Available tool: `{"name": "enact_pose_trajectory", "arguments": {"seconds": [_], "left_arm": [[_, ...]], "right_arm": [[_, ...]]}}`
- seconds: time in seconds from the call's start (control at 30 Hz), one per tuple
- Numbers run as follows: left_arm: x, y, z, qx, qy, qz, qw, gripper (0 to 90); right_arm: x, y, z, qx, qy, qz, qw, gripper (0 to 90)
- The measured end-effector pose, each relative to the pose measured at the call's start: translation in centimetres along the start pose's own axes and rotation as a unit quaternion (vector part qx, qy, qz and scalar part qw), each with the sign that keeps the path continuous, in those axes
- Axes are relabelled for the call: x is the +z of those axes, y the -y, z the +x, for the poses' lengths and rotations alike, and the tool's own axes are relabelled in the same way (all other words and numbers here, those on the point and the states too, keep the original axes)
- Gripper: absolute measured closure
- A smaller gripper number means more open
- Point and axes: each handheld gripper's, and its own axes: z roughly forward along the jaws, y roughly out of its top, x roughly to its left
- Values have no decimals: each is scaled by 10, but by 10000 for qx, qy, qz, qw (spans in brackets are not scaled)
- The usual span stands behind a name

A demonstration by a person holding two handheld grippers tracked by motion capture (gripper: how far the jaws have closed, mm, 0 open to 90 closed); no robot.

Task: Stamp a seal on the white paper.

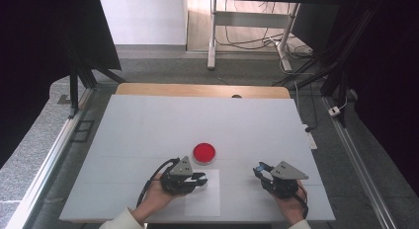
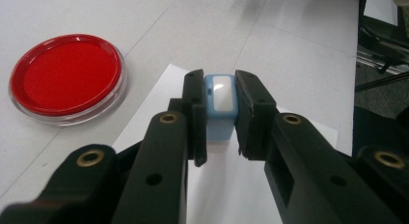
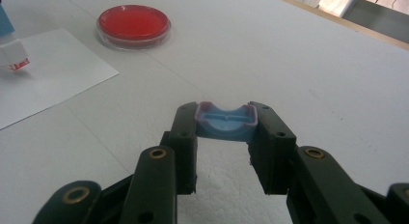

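Stamping looks half done: left gripper (image 2: 220,119) clamps the uncapped blue stamp (image 2: 220,105) over the paper (image 2: 289,119) beside the red ink pad (image 2: 66,77) near the table's (image 1: 148,120) front edge, right gripper (image 3: 225,132) pinches its cap (image 3: 224,121), and pressing remains.

Overhead looks down; gripper cameras sit close; all share red dish (image 1: 204,152).

A bright red ink pad (image 2: 66,75) is ringed by a clear, colourless rim. A pale blue stamp (image 2: 220,104) with a glossy white top is seen between black fingers (image 2: 193,113). A light blue cap (image 3: 225,121), edged in faint purple, is seen between the other black fingers (image 3: 185,137). A plain white sheet of paper (image 3: 48,69) lies on the matte white surface (image 1: 148,125). Brass-coloured rivets dot the black fingers.
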Motion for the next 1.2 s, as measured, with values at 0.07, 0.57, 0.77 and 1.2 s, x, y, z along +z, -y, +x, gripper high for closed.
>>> {"name": "enact_pose_trajectory", "arguments": {"seconds": [0.07, 0.57, 0.77, 1.2], "left_arm": [[1, 0, 0, 12, 9, 10, 10000, 752], [5, 2, -1, 39, -18, 60, 10000, 752], [5, 2, -1, 52, -19, 74, 10000, 752], [8, 2, -4, 173, -91, 196, 9996, 753]], "right_arm": [[0, 0, 0, -6, 2, 1, 10000, 643], [1, 0, 0, -5, -9, -3, 10000, 643], [1, 0, 0, -4, -6, -5, 10000, 643], [0, 0, 0, -8, 0, 4, 10000, 643]]}}
